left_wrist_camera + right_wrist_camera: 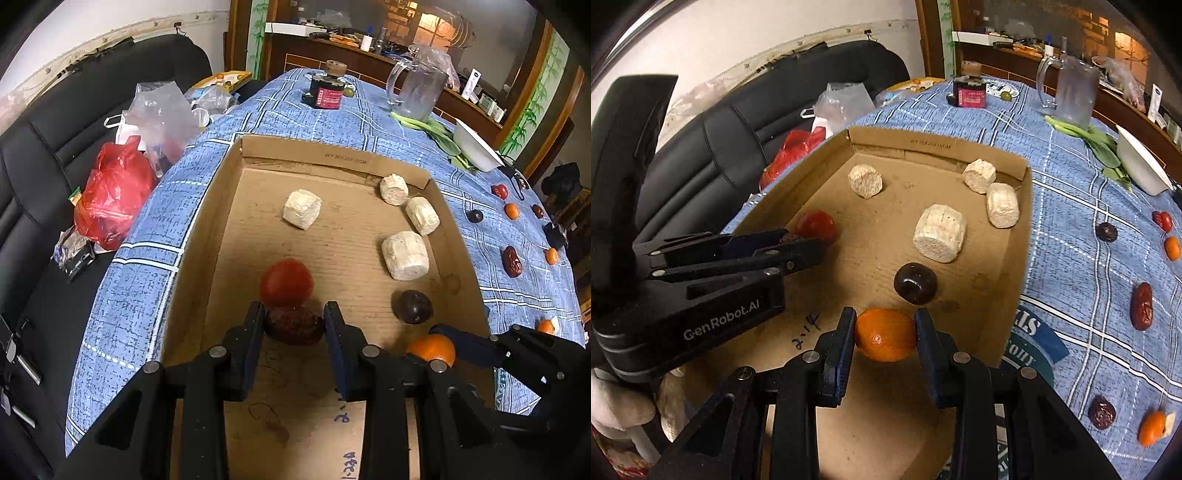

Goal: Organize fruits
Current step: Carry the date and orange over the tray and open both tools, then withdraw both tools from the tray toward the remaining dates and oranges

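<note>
A blue checked cloth (317, 122) covers the tabletop, a black sofa (66, 147) beside it. Over the cardboard tray (1015, 236), left gripper (294, 325) fingers clamp a date (293, 325); right gripper (885, 334) fingers clamp an orange (885, 335).

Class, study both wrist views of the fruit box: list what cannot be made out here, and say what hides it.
- Left wrist view: the orange in the right claw is half hidden by the left claw's frame.
- Right wrist view: the date in the left claw is almost wholly covered by its fingers.
- Both views: the box's near edge is hidden under the claws.
- The box wall's printed text is too small.
</note>
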A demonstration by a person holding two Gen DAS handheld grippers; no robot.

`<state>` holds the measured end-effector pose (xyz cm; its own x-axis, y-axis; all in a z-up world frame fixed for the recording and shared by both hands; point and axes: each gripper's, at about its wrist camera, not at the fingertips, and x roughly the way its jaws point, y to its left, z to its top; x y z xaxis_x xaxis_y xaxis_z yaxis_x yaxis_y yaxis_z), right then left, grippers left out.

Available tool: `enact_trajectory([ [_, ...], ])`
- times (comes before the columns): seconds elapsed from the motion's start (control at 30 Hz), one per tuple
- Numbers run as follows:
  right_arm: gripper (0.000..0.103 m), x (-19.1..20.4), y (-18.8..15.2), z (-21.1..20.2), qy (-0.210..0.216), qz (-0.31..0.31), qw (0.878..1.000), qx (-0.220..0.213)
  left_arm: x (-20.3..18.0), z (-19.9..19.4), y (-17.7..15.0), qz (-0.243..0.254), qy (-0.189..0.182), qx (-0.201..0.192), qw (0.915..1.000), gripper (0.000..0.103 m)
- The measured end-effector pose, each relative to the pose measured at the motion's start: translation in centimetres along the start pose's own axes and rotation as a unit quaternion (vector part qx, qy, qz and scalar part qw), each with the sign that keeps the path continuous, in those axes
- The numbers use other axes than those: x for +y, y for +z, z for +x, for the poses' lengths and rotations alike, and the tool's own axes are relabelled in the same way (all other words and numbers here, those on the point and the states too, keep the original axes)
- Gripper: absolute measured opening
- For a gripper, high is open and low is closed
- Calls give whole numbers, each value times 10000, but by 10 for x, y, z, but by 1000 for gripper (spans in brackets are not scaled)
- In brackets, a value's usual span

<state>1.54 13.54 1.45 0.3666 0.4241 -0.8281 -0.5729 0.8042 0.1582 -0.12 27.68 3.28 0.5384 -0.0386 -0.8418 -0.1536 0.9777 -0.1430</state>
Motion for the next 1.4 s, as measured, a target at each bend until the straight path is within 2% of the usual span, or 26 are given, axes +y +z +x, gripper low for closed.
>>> enact_trajectory([
  [0.17, 36, 0, 3, 5, -20, 47, 10000, -13, 3, 0, 1, -84, -70, -13, 9999, 33],
  [0.23, 37, -1, 4, 6, -18, 82, 10000, -9, 6, -2, 1, -150, -97, -36, 9998, 44],
  [0.4, 44, 3, 2, -8, -26, 42, 9998, -212, 12, -18, -1, -300, -166, -223, 9992, 48],
  [0.5, 44, 7, -4, -25, -32, 15, 9991, -411, 13, -39, -7, -363, -162, -472, 9981, 50],
  [0.67, 45, 6, -26, -63, -199, 70, 9964, -819, -4, -79, -27, -255, -50, -968, 9950, 62],
  [0.73, 52, 0, -39, -80, -266, 220, 9944, -1004, -18, -95, -39, -137, 57, -1156, 9932, 72],
  [0.83, 57, -19, -65, -105, -372, 667, 9888, -1285, -41, -115, -57, 49, 175, -1440, 9894, 82],
  [0.97, 57, -48, -102, -131, -524, 1347, 9783, -1485, -74, -134, -82, 338, 199, -1634, 9858, 82],
  [1.1, 57, -64, -124, -154, -707, 1658, 9705, -1600, -103, -151, -97, 717, 398, -1853, 9793, 82],
  [1.4, 61, -62, -152, -193, -763, 1623, 9630, -2013, -141, -170, -121, 1185, 526, -1991, 9714, 82],
])
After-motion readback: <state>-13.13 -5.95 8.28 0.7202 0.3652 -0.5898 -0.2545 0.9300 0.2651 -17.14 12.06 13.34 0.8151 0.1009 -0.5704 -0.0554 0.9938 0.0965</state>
